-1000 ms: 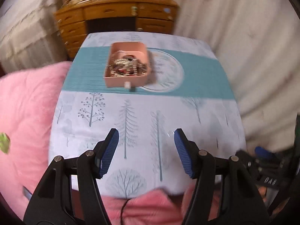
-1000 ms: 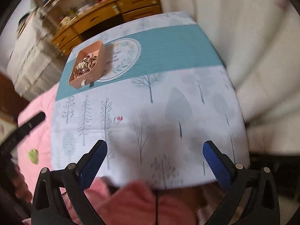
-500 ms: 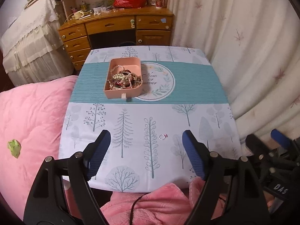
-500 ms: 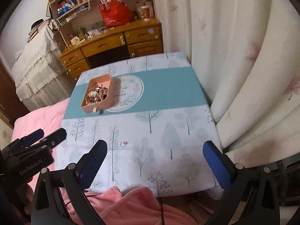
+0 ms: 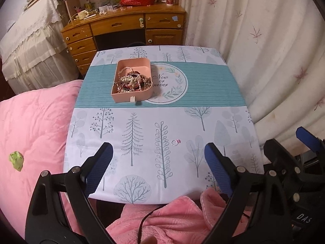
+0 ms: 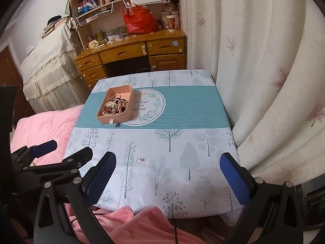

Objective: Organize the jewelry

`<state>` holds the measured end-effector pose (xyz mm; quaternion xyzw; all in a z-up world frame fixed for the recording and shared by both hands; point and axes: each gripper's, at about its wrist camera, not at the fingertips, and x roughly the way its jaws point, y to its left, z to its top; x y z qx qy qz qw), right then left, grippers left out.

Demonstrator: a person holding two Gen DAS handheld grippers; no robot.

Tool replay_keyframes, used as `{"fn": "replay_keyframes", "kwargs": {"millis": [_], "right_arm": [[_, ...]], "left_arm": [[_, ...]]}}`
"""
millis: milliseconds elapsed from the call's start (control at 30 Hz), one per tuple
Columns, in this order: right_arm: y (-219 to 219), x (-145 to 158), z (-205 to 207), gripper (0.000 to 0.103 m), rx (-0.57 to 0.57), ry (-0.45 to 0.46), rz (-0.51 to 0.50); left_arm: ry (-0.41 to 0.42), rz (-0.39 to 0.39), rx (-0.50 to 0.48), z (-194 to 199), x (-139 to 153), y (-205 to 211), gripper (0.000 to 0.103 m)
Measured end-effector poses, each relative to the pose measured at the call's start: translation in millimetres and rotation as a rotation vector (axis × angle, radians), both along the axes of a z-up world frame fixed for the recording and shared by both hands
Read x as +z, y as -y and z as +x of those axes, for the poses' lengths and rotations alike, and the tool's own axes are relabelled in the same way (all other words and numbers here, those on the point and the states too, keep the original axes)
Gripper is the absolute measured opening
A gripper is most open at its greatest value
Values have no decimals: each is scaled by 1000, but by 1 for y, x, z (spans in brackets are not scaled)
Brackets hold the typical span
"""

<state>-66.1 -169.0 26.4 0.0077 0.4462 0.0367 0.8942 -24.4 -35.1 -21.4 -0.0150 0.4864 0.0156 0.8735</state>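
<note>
A pink tray (image 5: 121,98) (image 6: 118,118) holding a tangled heap of jewelry (image 5: 132,81) (image 6: 114,106) sits on the teal band of the table, far left of centre. A small ring with a pink stone (image 5: 176,142) (image 6: 140,160) lies alone on the tree-print cloth near the front. My left gripper (image 5: 158,166) is open and empty, held back over the table's front edge. My right gripper (image 6: 168,181) is open and empty, also at the front edge; it shows at the right of the left wrist view (image 5: 304,140).
The table (image 5: 203,122) is covered by a tree-print cloth. A pink quilt (image 5: 34,126) lies to the left, white curtains (image 5: 274,50) to the right, a wooden desk (image 5: 126,28) behind, pink fabric (image 5: 162,219) below the front edge.
Both grippers have pulled back and up from the table, so more of the room shows. The left jaws have opened wider. The ring lies in the same place on the cloth.
</note>
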Motion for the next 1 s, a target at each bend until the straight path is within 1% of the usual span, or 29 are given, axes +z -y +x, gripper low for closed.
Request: {"fn": "replay_keyframes", "kwargs": {"millis": [100, 233, 300, 467, 633, 1000], "right_arm": [[-2, 0, 1, 103, 9, -4, 1], [-4, -8, 0, 103, 30, -37, 18], [-3, -13, -1, 103, 33, -45, 24], [0, -15, -4, 103, 35, -24, 12], [4, -17, -6, 103, 30, -24, 9], [10, -17, -9, 103, 22, -22, 4]], "left_arm": [[0, 20, 15, -3, 1, -1, 90], [-19, 12, 30, -8, -5, -4, 90], [-16, 15, 36, -12, -5, -4, 90], [-5, 10, 35, -15, -5, -2, 90], [-2, 7, 29, -16, -5, 2, 90], [6, 26, 25, -17, -4, 4, 90]]}}
